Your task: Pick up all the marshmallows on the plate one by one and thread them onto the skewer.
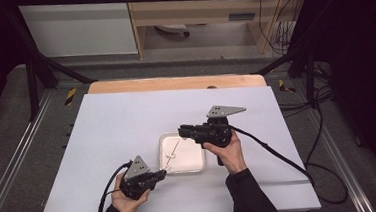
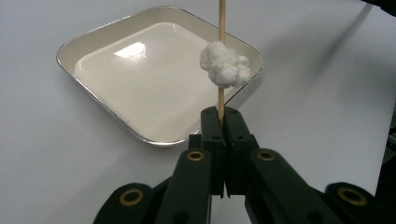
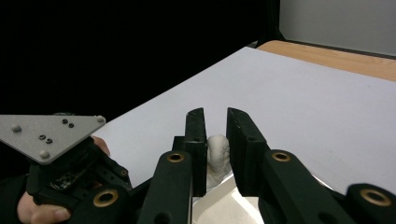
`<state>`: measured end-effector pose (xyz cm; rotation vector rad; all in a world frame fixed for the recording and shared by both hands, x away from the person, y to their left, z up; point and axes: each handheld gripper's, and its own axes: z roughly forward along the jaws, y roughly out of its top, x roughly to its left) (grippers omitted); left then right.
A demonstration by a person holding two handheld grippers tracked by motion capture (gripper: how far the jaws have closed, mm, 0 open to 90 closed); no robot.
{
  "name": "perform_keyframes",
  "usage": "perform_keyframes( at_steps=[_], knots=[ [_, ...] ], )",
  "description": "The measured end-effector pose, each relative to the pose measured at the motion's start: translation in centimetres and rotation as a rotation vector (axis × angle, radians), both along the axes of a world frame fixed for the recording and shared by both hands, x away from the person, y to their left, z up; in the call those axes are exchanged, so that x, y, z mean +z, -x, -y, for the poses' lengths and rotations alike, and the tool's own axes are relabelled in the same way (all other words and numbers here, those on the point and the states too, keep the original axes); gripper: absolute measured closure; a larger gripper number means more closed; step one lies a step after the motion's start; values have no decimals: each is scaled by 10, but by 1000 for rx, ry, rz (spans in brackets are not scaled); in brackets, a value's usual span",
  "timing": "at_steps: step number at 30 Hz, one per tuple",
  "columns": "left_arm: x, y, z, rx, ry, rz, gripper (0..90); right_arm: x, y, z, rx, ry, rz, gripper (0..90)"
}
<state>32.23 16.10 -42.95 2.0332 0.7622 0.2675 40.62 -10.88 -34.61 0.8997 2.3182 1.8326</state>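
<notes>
My left tool (image 2: 221, 122) is clamped on the lower end of a thin wooden stick (image 2: 222, 28), which rises over the white tray (image 2: 93, 46). A lump of cotton (image 2: 225, 64) sits on the stick a little above the tool's tips, already threaded on or wound around it; I cannot tell which. My right tool (image 3: 215, 135) hangs higher, over the far part of the tray, jaws close together with a narrow gap. In the right gripper view a white piece (image 3: 218, 158) shows in that gap; whether the pads press on it or it lies farther off, I cannot tell.

As I judge it, one lump is on the stick and the tray itself looks bare, so what is left is either adding what the right tool may hold or shaping the cotton and setting the stick down.

The tray lies near the middle of the worktop (image 1: 127, 120), close to my left tool. There is open room to the far side and to the left; the near edge is just behind my left hand (image 1: 127, 200), so I should work forward.
</notes>
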Motion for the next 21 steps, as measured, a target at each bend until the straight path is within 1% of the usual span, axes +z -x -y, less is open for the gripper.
perform_keyframes(
  at_steps=[5,8,18,21],
  knots=[
    [0,0,0,-3,0,3,889,-3,-1,-5,10,-26,-19,788],
    [0,0,0,-1,6,5,889,-5,-1,-7,14,-32,-27,789],
    [1,1,-1,10,23,8,889,-7,0,-9,26,-64,-41,791],
    [1,1,-1,18,27,16,890,-7,1,-9,30,-73,-42,792]
  ],
)
